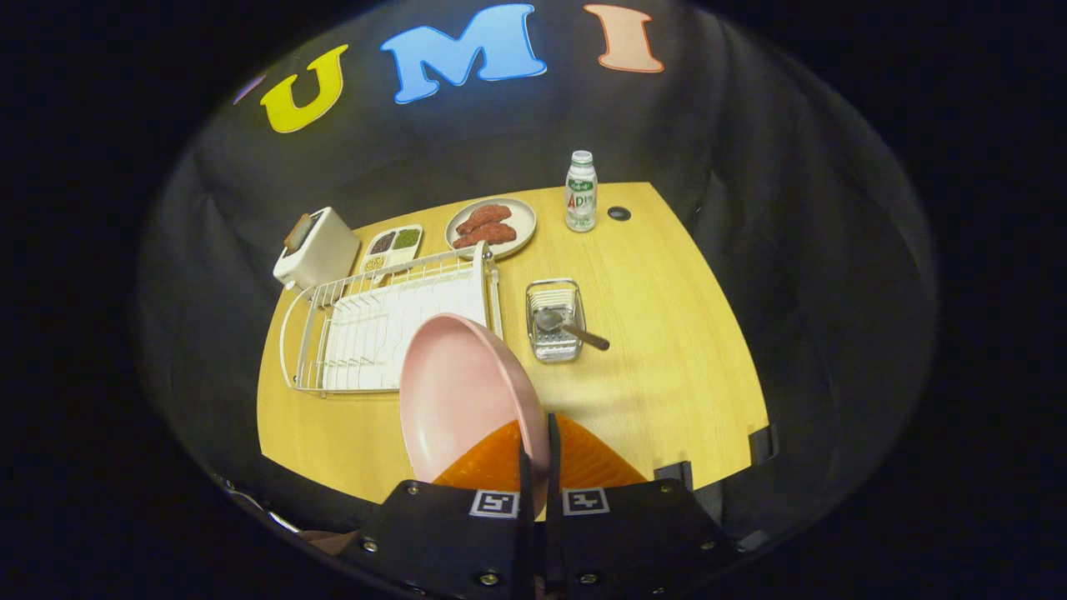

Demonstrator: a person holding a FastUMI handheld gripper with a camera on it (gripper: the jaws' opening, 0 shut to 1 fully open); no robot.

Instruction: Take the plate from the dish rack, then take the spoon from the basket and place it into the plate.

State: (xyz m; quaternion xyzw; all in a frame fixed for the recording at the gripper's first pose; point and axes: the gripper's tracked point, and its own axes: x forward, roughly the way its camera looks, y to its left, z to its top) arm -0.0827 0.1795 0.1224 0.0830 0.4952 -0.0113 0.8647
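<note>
Gripper (534, 454): fingers narrow, clamped on the near rim of the pink plate (458, 392), which stands tilted on edge just ahead, held above the table (667, 358). Rack (375, 329): beyond the plate, to its left. Basket (554, 321): beyond the fingers, slightly right, with the spoon (567, 325) lying in it, handle poking out rightward. Far side of the table: toaster (317, 248), compartment tray (392, 247), dish of meat (490, 227), bottle (581, 192).
</note>
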